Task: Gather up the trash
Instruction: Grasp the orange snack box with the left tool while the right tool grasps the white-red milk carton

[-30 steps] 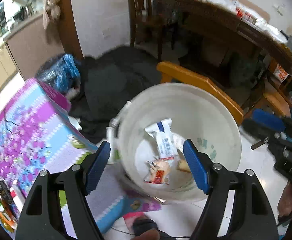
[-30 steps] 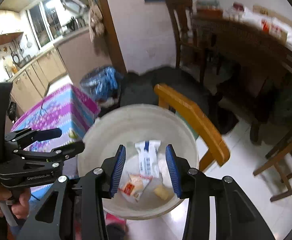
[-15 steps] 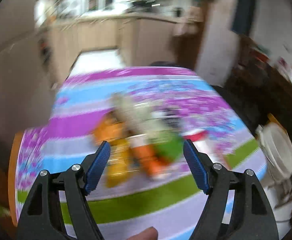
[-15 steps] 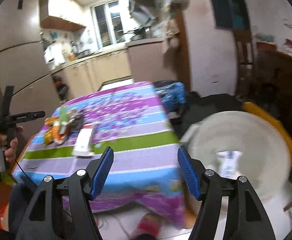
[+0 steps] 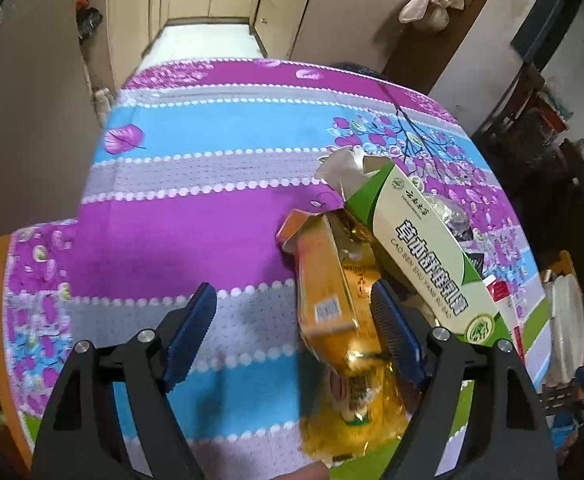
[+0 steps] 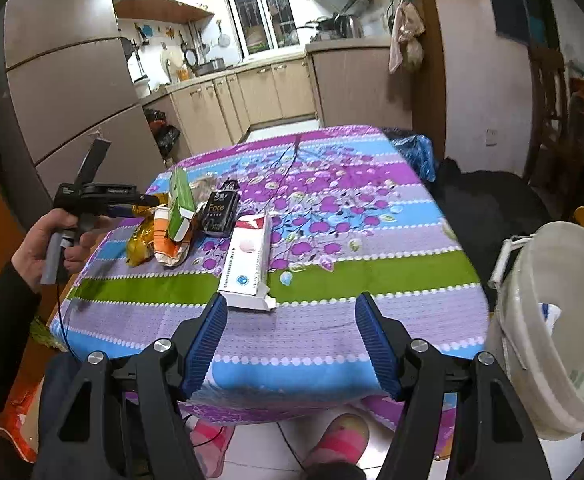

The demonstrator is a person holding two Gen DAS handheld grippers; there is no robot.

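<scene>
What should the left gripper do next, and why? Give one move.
Probably ease the left gripper down and slightly right onto the gold box. Its jaws stand open, and the box lies just inside the right-hand finger, on top of the trash pile on the table, not yet gripped.

Your table under the striped, flowered cloth (image 6: pixel 332 272) carries a heap at its left edge: a crinkled golden foil wrapper (image 5: pixel 356 400) nearest you, a flat golden carton (image 5: pixel 324 280) on it, and a long green-and-white carton (image 5: pixel 424 248) leaning over both from the right. Right of the heap lies a small black packet (image 6: pixel 220 208), then a long white box (image 6: pixel 248 264) reaching toward the near edge. The white plastic bucket (image 6: pixel 540 360) stands off the table's near right corner.
</scene>
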